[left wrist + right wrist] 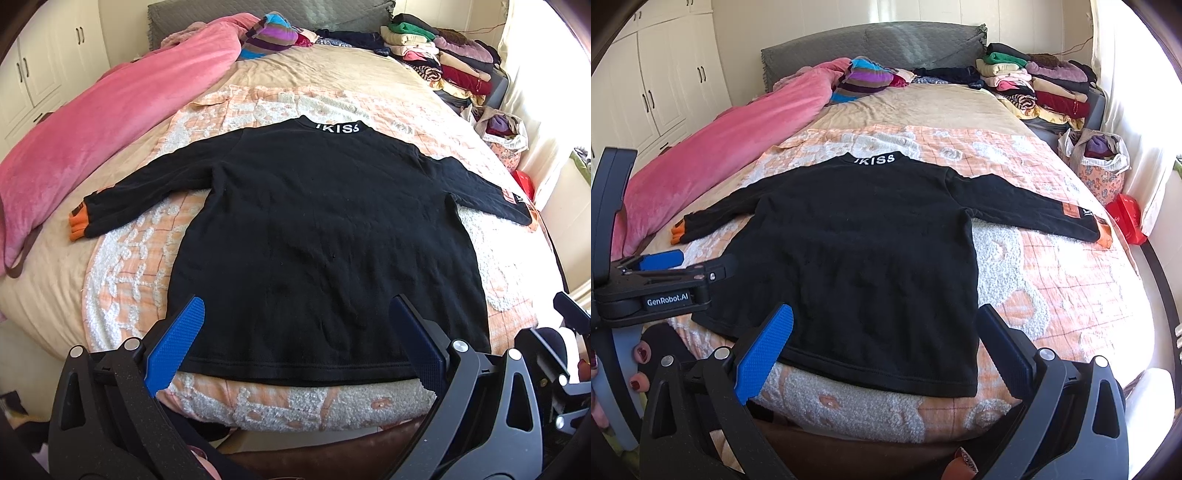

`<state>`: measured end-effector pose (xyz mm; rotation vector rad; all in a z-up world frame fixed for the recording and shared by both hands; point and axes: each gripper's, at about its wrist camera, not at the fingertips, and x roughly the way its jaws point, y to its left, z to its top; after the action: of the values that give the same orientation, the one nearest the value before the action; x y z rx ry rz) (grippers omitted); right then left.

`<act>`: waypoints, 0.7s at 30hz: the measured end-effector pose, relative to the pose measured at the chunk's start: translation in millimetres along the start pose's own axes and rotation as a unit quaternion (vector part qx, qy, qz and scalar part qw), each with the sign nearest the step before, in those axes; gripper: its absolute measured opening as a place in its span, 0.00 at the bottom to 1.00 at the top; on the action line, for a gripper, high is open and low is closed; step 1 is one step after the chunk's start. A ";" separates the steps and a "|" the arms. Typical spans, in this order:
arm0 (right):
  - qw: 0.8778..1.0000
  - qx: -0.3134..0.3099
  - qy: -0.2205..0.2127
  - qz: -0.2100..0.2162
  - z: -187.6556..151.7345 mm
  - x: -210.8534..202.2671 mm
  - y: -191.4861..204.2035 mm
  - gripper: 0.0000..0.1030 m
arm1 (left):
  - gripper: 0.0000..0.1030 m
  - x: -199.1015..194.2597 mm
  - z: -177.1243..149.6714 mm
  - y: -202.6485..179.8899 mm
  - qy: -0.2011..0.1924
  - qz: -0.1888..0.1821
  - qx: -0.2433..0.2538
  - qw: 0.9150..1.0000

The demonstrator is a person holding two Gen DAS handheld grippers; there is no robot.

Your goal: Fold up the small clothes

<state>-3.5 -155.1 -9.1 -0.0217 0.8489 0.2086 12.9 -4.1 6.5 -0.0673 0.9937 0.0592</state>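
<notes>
A small black sweater (314, 221) lies flat and back-up on the orange-and-white blanket (129, 258), collar lettering at the far end and hem nearest me. Both sleeves are spread sideways, each ending in an orange cuff (77, 221). My left gripper (297, 301) hovers open over the hem with nothing between its blue pads. In the right wrist view the same sweater (864, 240) fills the middle. My right gripper (885, 310) is open above the hem's right part, holding nothing. The left gripper (665, 269) shows at the left edge there, beside the sweater's lower left corner.
A pink quilt (92, 140) runs along the bed's left side. Stacks of folded clothes (443, 55) sit at the far right by the headboard. A bag of clothes (1093, 162) and a red box (1126, 218) stand beside the bed's right edge. A hand (639, 354) shows at lower left.
</notes>
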 end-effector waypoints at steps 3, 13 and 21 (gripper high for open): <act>1.000 0.003 -0.003 -0.002 7.1 5.1 -5.3 0.96 | 0.91 7.9 4.9 -1.6 0.003 0.003 0.002 1.000; 0.999 0.033 -0.030 -0.015 55.9 31.8 -38.6 0.96 | 0.91 30.1 38.4 -2.0 -0.002 0.007 -0.003 1.000; 0.997 0.059 -0.039 -0.027 96.0 57.1 -67.6 0.96 | 0.91 51.8 78.5 -9.2 -0.016 0.003 -0.011 1.000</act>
<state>117.4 -201.5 7.5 0.0747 0.7802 0.1078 107.4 -5.7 6.0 -0.0843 0.9611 0.0763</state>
